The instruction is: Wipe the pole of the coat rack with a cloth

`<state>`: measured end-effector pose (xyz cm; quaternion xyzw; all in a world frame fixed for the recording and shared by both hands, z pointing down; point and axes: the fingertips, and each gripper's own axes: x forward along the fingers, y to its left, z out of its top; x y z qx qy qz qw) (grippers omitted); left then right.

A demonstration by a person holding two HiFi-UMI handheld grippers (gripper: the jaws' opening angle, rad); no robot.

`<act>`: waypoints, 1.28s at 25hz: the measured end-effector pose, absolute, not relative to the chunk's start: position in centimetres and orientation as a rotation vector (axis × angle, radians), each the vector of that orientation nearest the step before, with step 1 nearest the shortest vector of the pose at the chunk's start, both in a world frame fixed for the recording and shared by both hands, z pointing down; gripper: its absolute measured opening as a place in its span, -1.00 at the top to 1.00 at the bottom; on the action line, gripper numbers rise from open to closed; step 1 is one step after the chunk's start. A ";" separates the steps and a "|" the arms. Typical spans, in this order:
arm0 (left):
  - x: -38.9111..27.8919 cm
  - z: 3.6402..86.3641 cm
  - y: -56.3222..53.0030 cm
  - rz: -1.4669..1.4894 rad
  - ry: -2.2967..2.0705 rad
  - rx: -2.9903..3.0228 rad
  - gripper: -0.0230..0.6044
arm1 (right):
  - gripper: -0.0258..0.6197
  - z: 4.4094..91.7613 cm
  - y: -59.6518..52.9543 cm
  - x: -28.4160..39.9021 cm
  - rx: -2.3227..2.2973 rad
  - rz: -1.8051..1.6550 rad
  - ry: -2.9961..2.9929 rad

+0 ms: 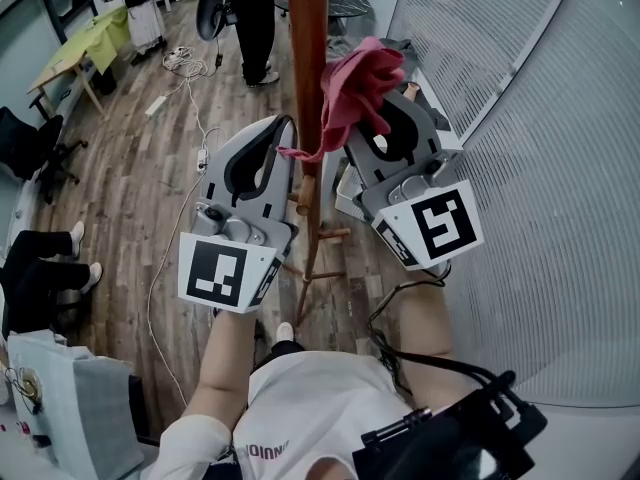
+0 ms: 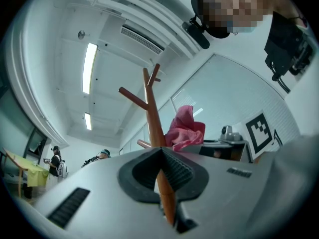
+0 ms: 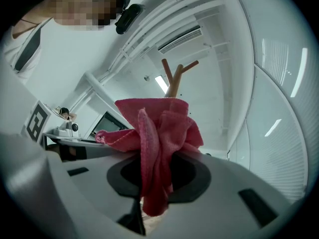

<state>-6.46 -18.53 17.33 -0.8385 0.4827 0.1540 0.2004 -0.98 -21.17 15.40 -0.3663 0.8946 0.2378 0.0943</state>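
At 12 o'clock, pole (image 1: 308,58): upright brown wood, rising between my two tools.
Left tool (image 2: 162,156): jaws clamped on the pole, steadying the rack.
Right tool (image 3: 157,173): jaws pinching the bunched pink cloth (image 1: 350,93), which lies against the pole's 3 o'clock side.
Doing it well: I judge a firm press, sliding along the pole's length.

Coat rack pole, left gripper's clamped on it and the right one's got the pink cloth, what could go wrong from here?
1. The cloth is bunched in the right gripper, much of it loose above the jaws; rubbing might drag it out.
2. A cloth tail reaches across the pole toward the left gripper and could snag there.
3. The pole stands on thin legs; a hard sideways push may tip it.
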 end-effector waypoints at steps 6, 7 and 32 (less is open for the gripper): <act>-6.4 18.1 -18.6 0.423 1.352 -2.366 0.88 | 0.63 16.9 -21.2 -0.8 -1.101 0.666 2.677; -6.4 18.2 -18.6 0.421 1.353 -2.369 0.88 | 0.63 17.2 -21.2 -0.8 -1.103 0.658 2.681; -6.9 20.3 -19.0 0.375 1.398 -2.417 0.88 | 0.63 22.4 -21.8 -0.5 -1.148 0.471 2.752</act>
